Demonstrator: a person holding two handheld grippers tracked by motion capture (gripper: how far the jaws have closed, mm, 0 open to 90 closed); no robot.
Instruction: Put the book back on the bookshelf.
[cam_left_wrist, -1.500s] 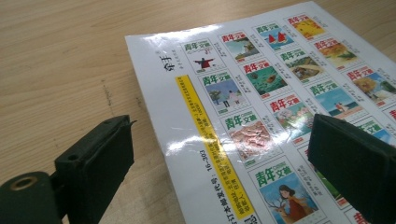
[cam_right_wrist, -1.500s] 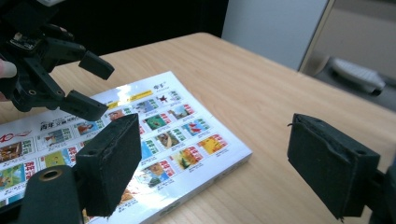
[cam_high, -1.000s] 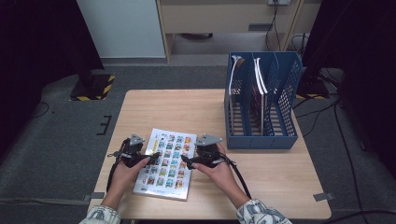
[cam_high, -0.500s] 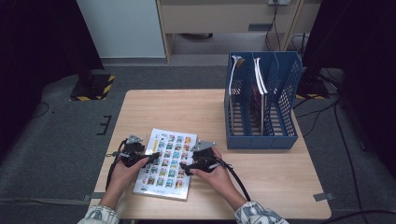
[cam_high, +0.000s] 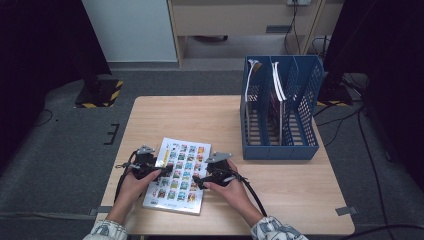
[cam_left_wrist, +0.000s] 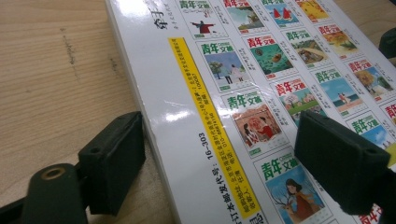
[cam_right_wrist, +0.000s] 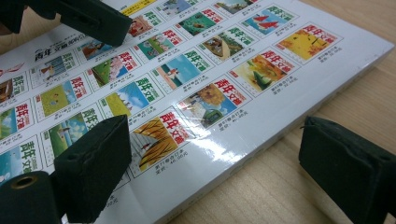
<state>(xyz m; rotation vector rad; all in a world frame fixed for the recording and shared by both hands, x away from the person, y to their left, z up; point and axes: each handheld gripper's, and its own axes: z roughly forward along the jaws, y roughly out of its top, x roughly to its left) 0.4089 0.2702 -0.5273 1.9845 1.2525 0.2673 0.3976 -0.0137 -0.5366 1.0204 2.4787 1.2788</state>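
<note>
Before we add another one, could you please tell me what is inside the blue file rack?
The blue file rack holds a few upright magazines in its middle slots; their covers are hidden by the dividers.

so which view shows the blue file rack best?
High view: the blue file rack stands whole at the table's far right, upright booklets in its slots. Both gripper views look at the magazine, not the rack.

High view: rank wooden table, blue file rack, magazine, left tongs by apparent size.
1. Light wooden table
2. Blue mesh plastic file rack
3. Glossy white magazine with picture grid
4. Black left tongs, smallest
</note>
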